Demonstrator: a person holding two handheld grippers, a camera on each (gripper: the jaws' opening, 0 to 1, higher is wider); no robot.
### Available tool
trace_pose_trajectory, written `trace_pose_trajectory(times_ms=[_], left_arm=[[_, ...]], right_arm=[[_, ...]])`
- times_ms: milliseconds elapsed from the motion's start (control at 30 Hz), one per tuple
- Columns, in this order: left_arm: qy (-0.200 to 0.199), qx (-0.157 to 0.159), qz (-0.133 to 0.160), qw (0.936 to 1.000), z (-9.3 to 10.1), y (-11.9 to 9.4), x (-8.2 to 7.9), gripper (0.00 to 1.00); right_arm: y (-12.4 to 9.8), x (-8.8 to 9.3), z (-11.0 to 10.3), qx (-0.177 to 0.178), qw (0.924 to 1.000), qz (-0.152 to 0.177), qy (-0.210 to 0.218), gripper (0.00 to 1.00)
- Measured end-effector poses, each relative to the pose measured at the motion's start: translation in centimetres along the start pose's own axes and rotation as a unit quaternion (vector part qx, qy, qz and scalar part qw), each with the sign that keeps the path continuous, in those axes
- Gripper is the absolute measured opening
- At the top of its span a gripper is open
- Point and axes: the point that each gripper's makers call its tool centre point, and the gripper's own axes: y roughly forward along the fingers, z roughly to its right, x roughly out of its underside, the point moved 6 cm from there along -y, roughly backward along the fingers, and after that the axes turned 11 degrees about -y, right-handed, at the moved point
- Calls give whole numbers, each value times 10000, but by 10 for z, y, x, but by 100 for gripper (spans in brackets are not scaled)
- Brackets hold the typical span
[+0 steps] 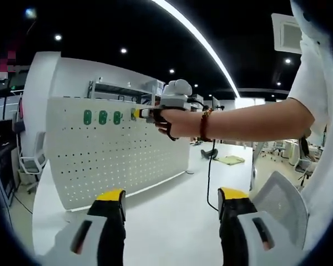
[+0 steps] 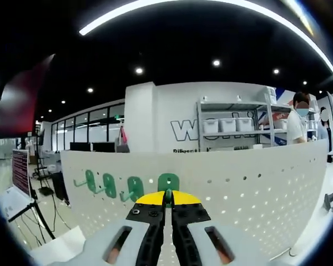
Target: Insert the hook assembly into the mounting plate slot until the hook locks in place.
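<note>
A white perforated mounting plate point(image 1: 116, 160) stands upright on the floor. Three green hooks point(image 1: 102, 117) sit in a row near its top edge. In the left gripper view a person's hand holds my right gripper point(image 1: 139, 113) against the plate, just right of that row. In the right gripper view its yellow-tipped jaws are closed on a fourth green hook point(image 2: 168, 182), which is pressed to the plate point(image 2: 255, 188); the other green hooks point(image 2: 108, 184) lie to the left. My left gripper point(image 1: 172, 195) hangs low and back from the plate, open and holding nothing.
A metal shelf with white bins point(image 2: 233, 126) stands behind the plate, and a person point(image 2: 297, 124) stands by it. An office chair point(image 1: 29, 160) is at the plate's left end. Monitors on stands point(image 2: 21, 169) are at the far left. A black cable point(image 1: 209, 177) hangs from the arm.
</note>
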Motion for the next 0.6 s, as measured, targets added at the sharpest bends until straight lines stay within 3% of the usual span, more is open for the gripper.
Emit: trace_pose_trajectory(times_ms=[600], left_arm=[[-110,-73,-69,9999,-8,-1,6,69]], right_arm=[[15,5,-1,19,9999,-107,-38,2]])
